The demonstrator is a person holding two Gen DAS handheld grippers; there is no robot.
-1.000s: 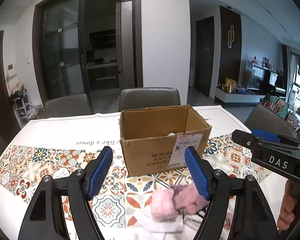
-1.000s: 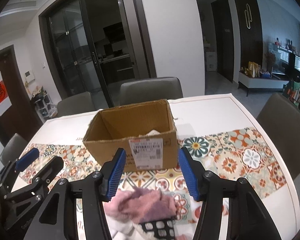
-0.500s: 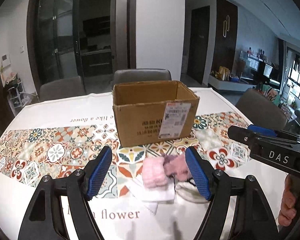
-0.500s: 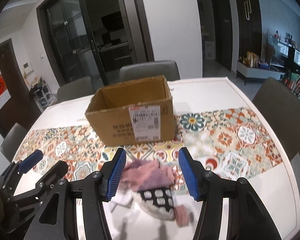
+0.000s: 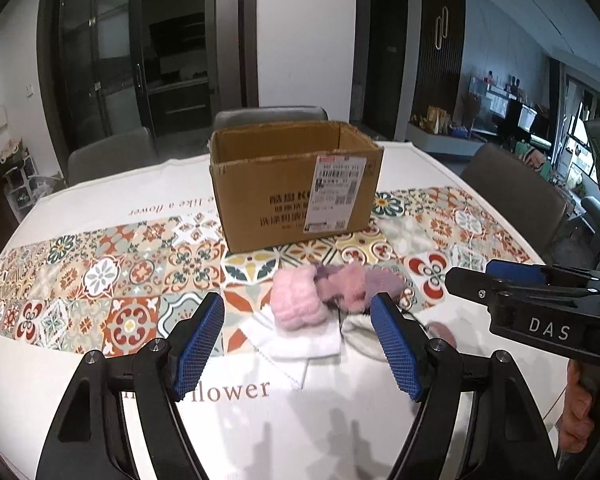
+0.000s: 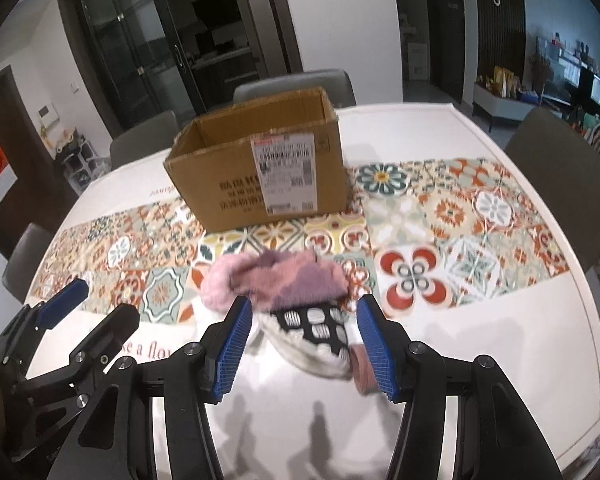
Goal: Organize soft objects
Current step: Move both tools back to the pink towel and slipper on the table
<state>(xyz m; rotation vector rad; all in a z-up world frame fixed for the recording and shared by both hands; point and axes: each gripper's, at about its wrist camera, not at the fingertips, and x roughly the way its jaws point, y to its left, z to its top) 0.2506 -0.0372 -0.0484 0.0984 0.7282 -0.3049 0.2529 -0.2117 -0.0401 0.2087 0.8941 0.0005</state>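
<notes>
This is a home, an open dining room joined to a living area. A dining table (image 5: 100, 360) under a tile-patterned tablecloth (image 6: 480, 216) is ringed by grey upholstered chairs (image 5: 108, 156), with dark glass sliding doors (image 5: 100, 72) at 11 o'clock. At 2 o'clock a low sideboard (image 5: 444, 140) carries household clutter

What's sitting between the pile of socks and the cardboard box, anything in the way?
Nothing visible. Only bare patterned tablecloth lies between the sock pile and the open cardboard box. The right tongs and left tongs are open, holding nothing.
</notes>
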